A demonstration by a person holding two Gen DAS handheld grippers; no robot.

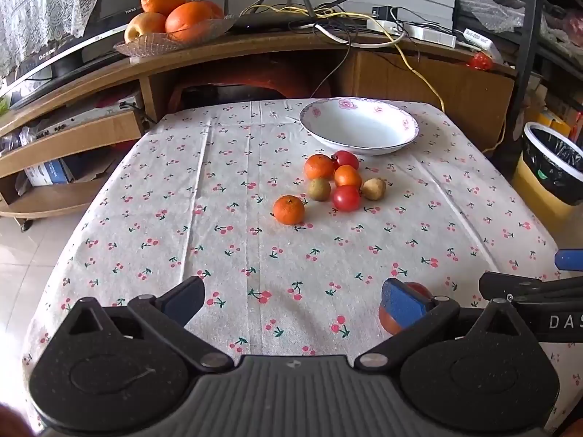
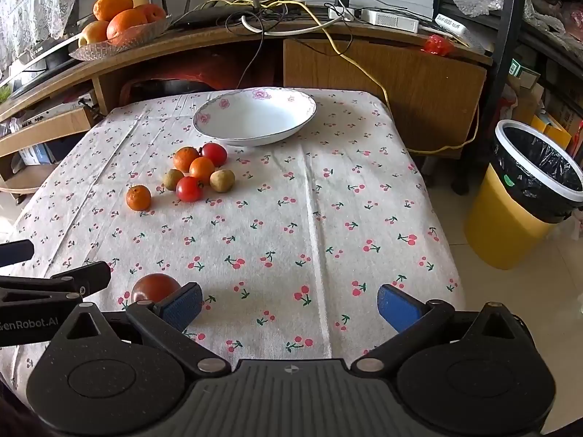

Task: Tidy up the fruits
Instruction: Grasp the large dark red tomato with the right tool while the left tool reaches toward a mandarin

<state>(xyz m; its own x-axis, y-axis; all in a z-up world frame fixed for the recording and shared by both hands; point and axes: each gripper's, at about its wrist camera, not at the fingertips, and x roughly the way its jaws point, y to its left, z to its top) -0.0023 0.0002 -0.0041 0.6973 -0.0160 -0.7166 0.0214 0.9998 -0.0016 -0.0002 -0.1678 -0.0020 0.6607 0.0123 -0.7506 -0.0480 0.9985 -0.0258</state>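
Both claws stand wide open and empty, low over the near edge of the table: the left gripper (image 1: 293, 300) and the right gripper (image 2: 289, 302) sit side by side, each showing blue pads. A dark red fruit (image 2: 155, 287) lies between them, half hidden behind the right claw's left finger, and in the left view mostly covered by a pad, so its kind is hard to make out. Farther off, a cluster of small fruits (image 1: 337, 178) lies on the cloth: oranges, red tomatoes and two brownish ones, with one orange (image 1: 289, 210) a little apart. Just behind the cluster stands a white bowl (image 1: 359, 125), with nothing in it. The cherry-print tablecloth (image 2: 328, 218) covers the whole table. Behind it, a wooden shelf (image 1: 255, 45) holds a glass dish of oranges (image 1: 171, 11) and tangled cables. A yellow bin (image 2: 524, 196) stands on the tiled floor, cut off by the frame.
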